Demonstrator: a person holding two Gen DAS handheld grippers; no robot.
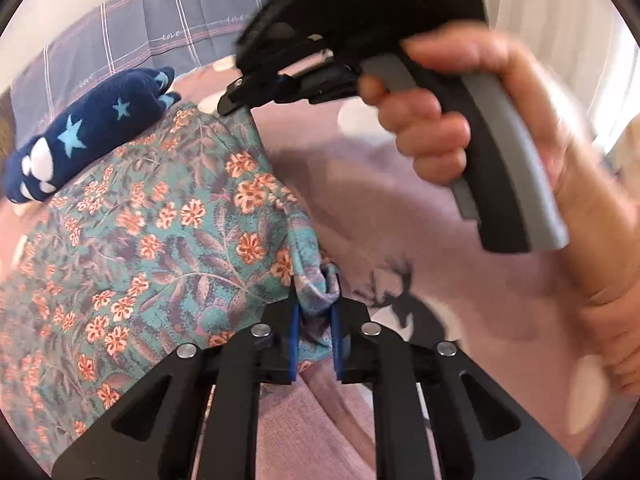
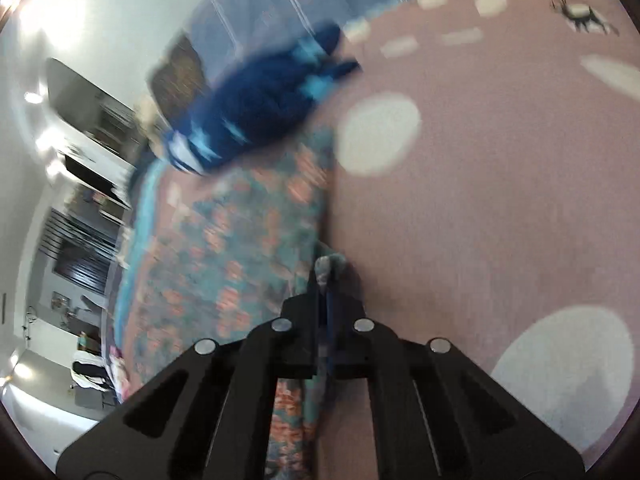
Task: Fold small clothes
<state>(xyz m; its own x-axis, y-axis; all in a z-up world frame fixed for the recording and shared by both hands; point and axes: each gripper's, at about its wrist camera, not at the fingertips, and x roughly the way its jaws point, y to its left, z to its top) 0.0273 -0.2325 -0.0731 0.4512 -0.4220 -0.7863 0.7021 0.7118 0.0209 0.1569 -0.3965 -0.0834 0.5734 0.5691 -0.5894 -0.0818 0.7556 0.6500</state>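
A teal floral garment (image 1: 160, 240) with orange flowers lies on a pink bedspread (image 1: 400, 220). My left gripper (image 1: 316, 304) is shut on a bunched corner of the garment at its near right edge. My right gripper (image 1: 236, 100), seen in the left wrist view with the hand around its handle, pinches the garment's far right corner. In the blurred right wrist view the right gripper (image 2: 326, 280) is shut on a fold of the floral garment (image 2: 240, 240).
A folded navy garment with light blue stars (image 1: 80, 140) lies at the floral garment's far left edge; it also shows in the right wrist view (image 2: 256, 112). A grey checked pillow (image 1: 160, 28) lies behind. The pink bedspread (image 2: 480, 200) has white dots.
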